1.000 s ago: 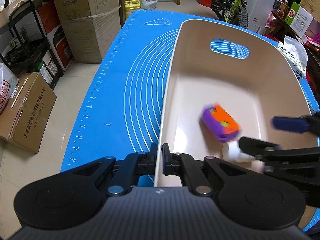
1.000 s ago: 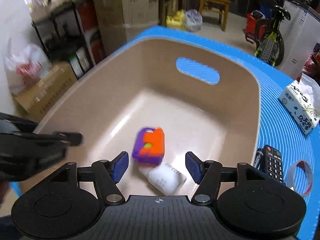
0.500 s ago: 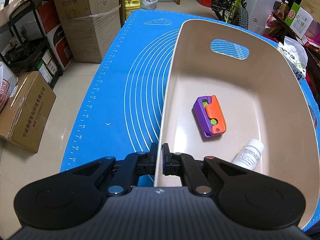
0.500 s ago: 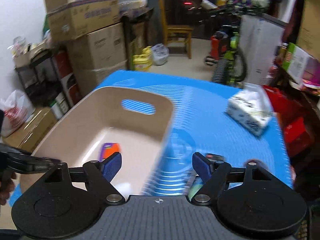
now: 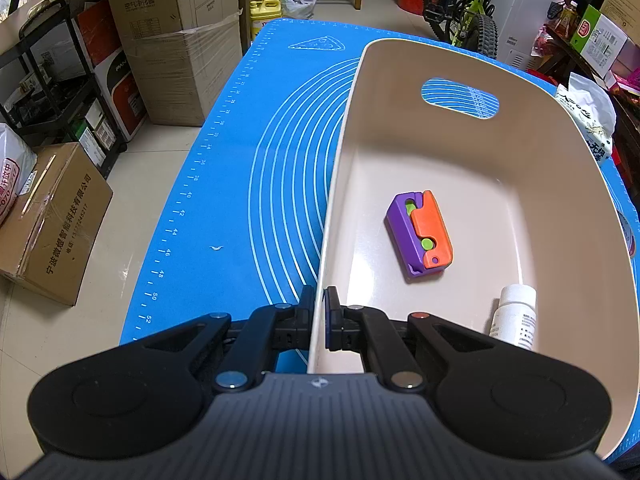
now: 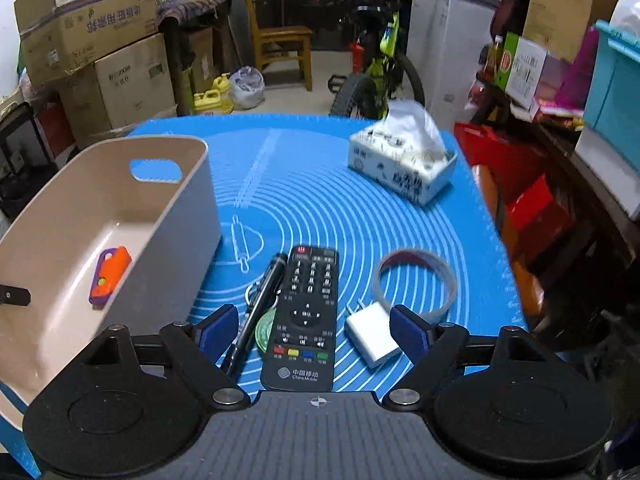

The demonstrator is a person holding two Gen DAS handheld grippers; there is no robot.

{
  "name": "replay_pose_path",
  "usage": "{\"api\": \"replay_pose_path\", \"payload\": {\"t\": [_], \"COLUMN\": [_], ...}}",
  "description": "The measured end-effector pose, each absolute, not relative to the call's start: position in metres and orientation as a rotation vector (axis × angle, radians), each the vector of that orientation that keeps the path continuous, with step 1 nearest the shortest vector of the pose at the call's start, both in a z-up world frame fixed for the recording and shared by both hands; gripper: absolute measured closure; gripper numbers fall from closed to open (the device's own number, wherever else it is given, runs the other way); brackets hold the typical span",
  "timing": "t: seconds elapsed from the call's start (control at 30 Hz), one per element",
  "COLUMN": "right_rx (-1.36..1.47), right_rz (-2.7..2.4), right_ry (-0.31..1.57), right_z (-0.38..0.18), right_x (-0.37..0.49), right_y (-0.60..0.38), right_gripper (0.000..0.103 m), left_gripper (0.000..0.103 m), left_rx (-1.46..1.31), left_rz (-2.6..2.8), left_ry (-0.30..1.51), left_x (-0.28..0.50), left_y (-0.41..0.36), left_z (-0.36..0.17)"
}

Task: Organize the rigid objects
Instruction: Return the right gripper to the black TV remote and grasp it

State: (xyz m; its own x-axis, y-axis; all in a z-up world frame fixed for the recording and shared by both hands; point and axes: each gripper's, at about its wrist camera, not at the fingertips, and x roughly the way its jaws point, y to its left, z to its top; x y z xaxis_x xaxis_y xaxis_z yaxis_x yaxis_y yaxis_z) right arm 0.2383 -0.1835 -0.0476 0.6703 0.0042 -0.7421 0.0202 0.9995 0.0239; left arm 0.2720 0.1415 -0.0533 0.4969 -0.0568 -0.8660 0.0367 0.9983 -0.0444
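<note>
A beige bin (image 5: pixel 592 208) stands on the blue mat. My left gripper (image 5: pixel 319 308) is shut on its near left wall. Inside lie a purple and orange toy (image 5: pixel 420 234) and a white bottle (image 5: pixel 514 316). The bin (image 6: pixel 188 200) and toy (image 6: pixel 109 274) also show in the right wrist view. My right gripper (image 6: pixel 314 330) is open and empty above a black remote (image 6: pixel 306 320), with a black pen (image 6: pixel 258 308), a white charger (image 6: pixel 372 334) and a clear bracelet (image 6: pixel 416 280) beside it.
A tissue box (image 6: pixel 402 164) sits at the far right of the mat (image 6: pixel 320 200). A green disc with a key ring (image 6: pixel 264 328) lies under the pen. Cardboard boxes, shelves and a bicycle stand on the floor around the table.
My right gripper has left the bin, empty and open, and swung right over the remote. The toy and bottle stay in the bin. The left gripper has not moved.
</note>
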Motion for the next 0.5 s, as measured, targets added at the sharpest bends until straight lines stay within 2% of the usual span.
{"api": "replay_pose_path", "payload": {"t": [0.3,0.5], "right_rx": [0.058,0.068], "right_rz": [0.035,0.033], "right_ry": [0.844,0.886], "right_z": [-0.083,-0.102], "right_x": [0.268,0.281], "right_y": [-0.189,-0.186], "right_gripper": [0.019,0.024], "left_gripper": [0.097,0.097], "left_rx": [-0.018,-0.013], "left_rz": [-0.059,-0.053], "left_ry": [1.05,1.052], "left_x": [0.272,0.272], "left_y": [0.142,0.14], "left_z": [-0.054,-0.053]}}
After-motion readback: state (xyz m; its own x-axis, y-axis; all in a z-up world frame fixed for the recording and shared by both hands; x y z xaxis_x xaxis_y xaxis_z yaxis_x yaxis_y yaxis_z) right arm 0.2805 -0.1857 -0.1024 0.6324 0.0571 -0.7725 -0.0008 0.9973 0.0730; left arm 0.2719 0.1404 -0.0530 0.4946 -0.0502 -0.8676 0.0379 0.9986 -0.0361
